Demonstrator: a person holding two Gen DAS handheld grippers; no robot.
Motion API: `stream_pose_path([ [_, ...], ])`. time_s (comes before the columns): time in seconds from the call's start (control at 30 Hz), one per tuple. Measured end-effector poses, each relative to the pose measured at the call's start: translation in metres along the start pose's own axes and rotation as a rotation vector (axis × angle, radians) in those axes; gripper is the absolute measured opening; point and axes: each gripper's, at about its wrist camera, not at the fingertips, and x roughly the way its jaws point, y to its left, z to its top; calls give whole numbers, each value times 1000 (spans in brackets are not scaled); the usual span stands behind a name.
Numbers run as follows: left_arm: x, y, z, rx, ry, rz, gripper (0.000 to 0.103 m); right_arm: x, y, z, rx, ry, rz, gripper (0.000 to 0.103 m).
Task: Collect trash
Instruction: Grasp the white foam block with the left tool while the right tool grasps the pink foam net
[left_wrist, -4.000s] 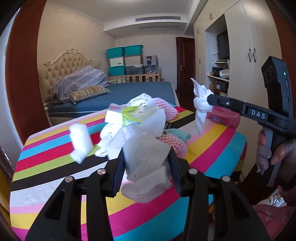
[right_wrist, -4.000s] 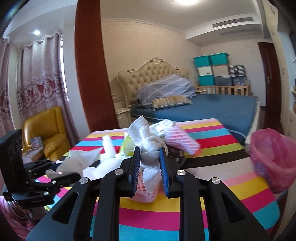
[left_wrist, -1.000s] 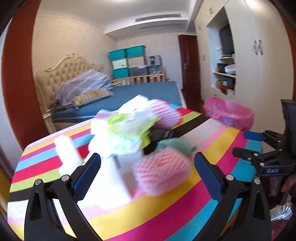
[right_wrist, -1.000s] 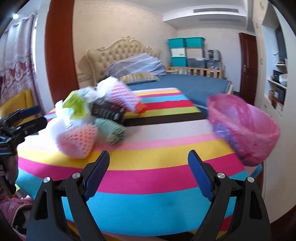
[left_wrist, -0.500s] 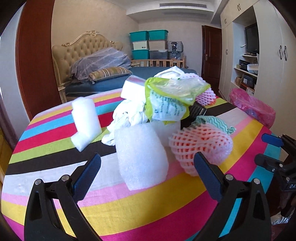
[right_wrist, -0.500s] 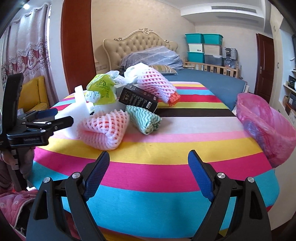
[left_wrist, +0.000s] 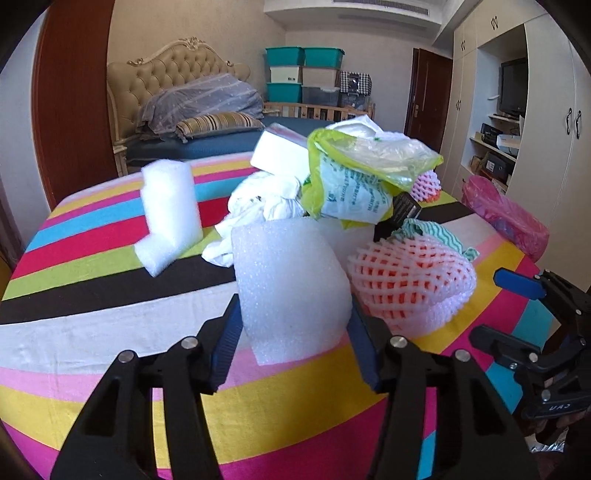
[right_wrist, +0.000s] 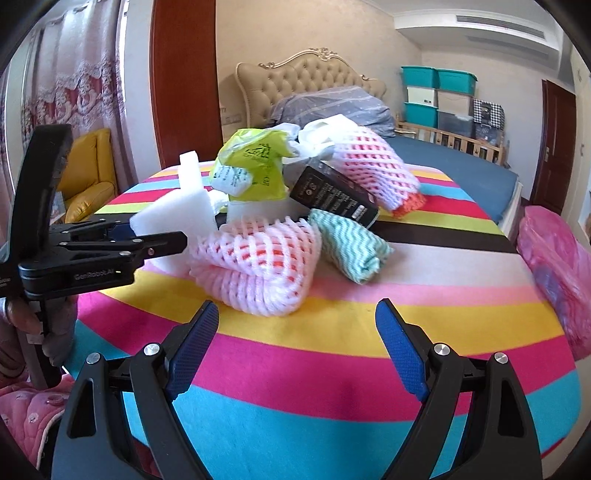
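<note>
Our striped, many-coloured surface (left_wrist: 92, 288) carries the trash heap. Our left claw (left_wrist: 291, 325) is closing on the white foam sheet block (left_wrist: 291, 280) between its pads. Our right claw (right_wrist: 295, 332) stands spread, the pink foam fruit net (right_wrist: 258, 266) just ahead of it.

Pink bin bag (right_wrist: 557, 269) is cut off at the right edge.

A home bedroom: tufted bed (left_wrist: 192, 110), wardrobe (left_wrist: 546, 110), curtains (right_wrist: 74, 74)
</note>
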Motion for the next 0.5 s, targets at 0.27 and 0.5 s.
stream_pose_path([
  [0.27,-18,9,-2,-1,-83,56,53,9,3,11,9,-7,-9,76],
  [0.5,-18,8,-11,5,-69,38,53,19,13,12,-16,2,16,44],
])
